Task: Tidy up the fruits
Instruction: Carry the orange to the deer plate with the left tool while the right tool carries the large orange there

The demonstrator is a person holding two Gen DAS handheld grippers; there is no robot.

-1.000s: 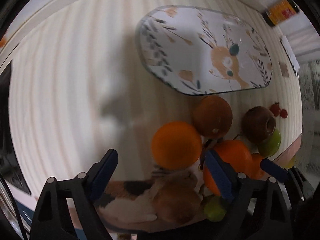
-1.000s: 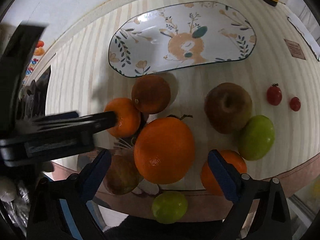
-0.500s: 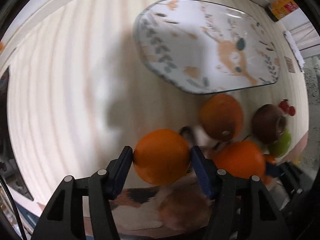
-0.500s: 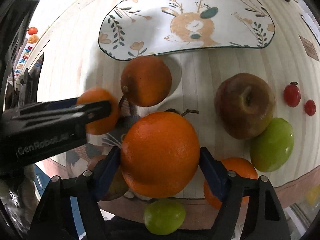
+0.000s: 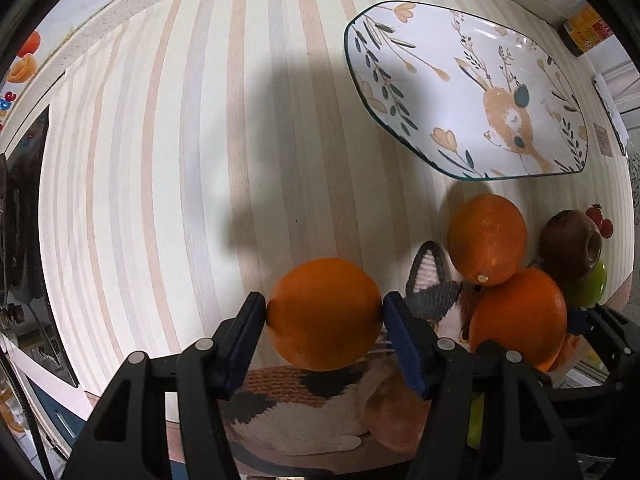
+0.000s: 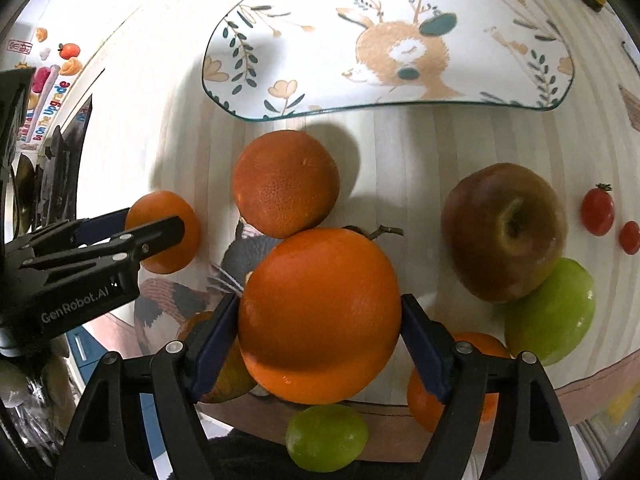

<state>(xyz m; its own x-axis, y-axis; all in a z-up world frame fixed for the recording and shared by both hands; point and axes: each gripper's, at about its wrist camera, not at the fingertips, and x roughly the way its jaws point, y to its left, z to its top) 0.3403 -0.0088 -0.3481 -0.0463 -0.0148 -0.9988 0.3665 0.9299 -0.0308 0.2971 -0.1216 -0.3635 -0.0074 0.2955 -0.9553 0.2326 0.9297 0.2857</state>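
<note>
The left tool (image 5: 324, 314) pinches a small orange (image 5: 325, 314) between its blue pads, and although its jaws are opening slightly, the fruit sits snug against both. The right tool (image 6: 320, 320) clamps a large orange (image 6: 320, 316) the same way, pads pressed to its sides. Each grip crosses the fruit's widest part, probably so the round skin cannot slip out on the way to the plate (image 6: 288, 92), which lies empty at the far side of the striped tabletop (image 5: 160, 160). A third orange (image 6: 285, 182), an apple (image 6: 504, 232), a green fruit (image 6: 550, 312) and two cherry tomatoes (image 6: 597, 209) wait between tools and plate. Whether either held orange touches the tabletop cannot be told. The cat-patterned mat (image 5: 280, 408) is largely covered, and a brownish fruit (image 5: 394, 416) behind the left tool's finger is too hidden to name.
</note>
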